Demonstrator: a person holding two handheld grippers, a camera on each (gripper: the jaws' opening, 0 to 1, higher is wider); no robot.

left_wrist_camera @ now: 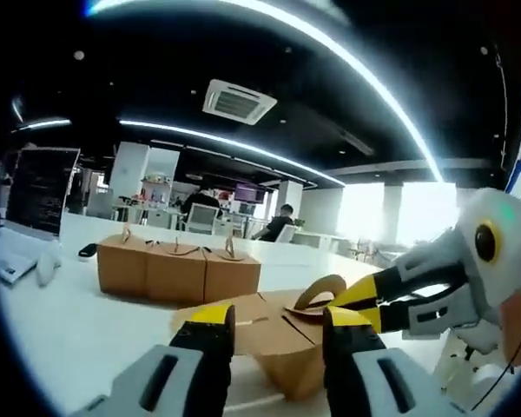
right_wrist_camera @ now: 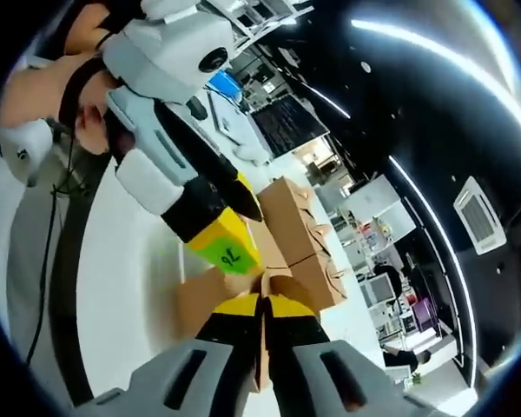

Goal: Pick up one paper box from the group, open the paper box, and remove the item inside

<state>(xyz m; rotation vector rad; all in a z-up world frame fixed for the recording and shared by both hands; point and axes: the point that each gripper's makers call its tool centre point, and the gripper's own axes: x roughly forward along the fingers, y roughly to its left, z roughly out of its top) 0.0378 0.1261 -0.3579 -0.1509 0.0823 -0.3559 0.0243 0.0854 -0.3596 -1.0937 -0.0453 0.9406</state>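
Left gripper (left_wrist_camera: 278, 323) parted; right gripper (right_wrist_camera: 263, 310) pinched.

The setting is an open-plan office. Linear ceiling lights (left_wrist_camera: 243, 143) and a ceiling air-conditioning cassette (left_wrist_camera: 238, 102) run overhead. A laptop (left_wrist_camera: 35, 204) sits on the white counter (left_wrist_camera: 61, 321). Seated people (left_wrist_camera: 278, 224) work at distant desks near bright windows (left_wrist_camera: 391, 213).

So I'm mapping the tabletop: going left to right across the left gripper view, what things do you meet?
Laptop → small dark object → row of paper boxes → held paper box → right gripper.
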